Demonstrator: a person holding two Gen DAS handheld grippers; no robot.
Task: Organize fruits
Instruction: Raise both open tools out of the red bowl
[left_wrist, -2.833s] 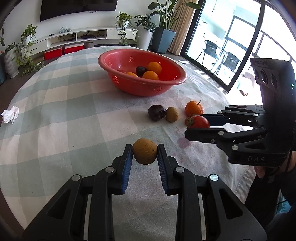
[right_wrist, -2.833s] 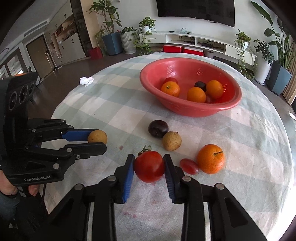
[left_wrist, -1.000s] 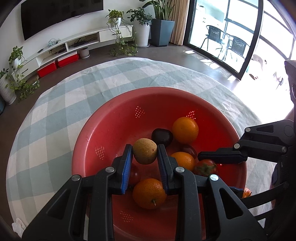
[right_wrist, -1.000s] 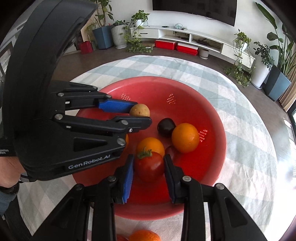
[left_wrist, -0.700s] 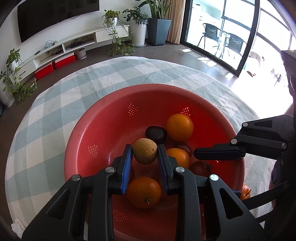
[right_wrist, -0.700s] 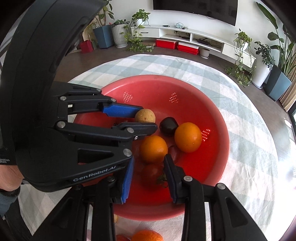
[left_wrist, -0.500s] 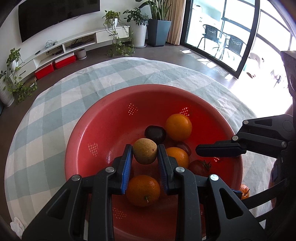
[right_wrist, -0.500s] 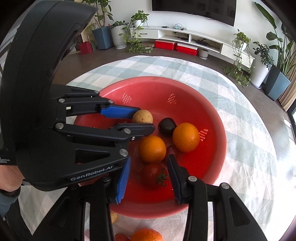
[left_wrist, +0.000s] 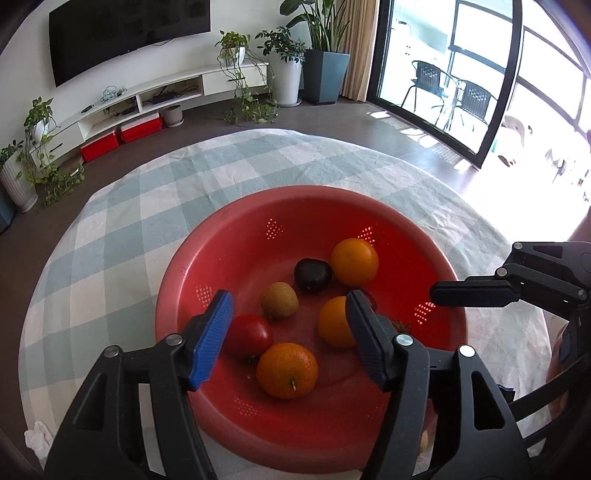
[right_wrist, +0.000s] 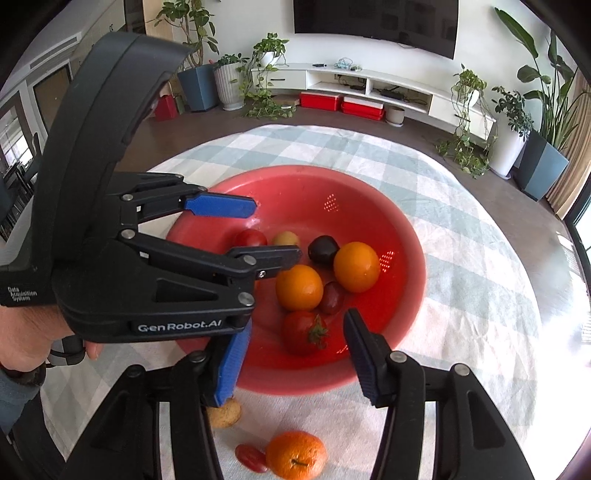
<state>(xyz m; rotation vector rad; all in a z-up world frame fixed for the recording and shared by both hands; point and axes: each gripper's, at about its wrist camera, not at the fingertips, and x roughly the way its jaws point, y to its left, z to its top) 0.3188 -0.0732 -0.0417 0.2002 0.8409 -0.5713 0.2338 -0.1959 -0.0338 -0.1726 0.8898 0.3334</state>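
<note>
A red bowl (left_wrist: 207, 258) (right_wrist: 406, 229) on the checked tablecloth holds several fruits. My left gripper (left_wrist: 288, 302) (right_wrist: 271, 232) hangs over it, jaws opening with nothing between the pads. The brown kiwi (left_wrist: 279, 305) (right_wrist: 285, 238) lies loose on the bowl floor beside a dark plum (left_wrist: 312, 275). My right gripper (right_wrist: 295, 328) is above the bowl's near side, jaws opening and empty. The stemmed tomato (right_wrist: 303, 332) rests in the bowl below it. Three oranges and another tomato (left_wrist: 249, 335) are also in the bowl.
On the cloth in front of the bowl lie another kiwi (right_wrist: 223, 411), an orange (right_wrist: 295, 456) and a small red tomato (right_wrist: 251, 458). A crumpled tissue (left_wrist: 37, 439) sits at the table's edge. A person's hand (right_wrist: 22, 339) holds the left gripper.
The left jaws have sprung apart and the kiwi has dropped into the bowl. The right jaws have spread wider, leaving the tomato lying in the bowl, and that gripper has drawn back slightly.
</note>
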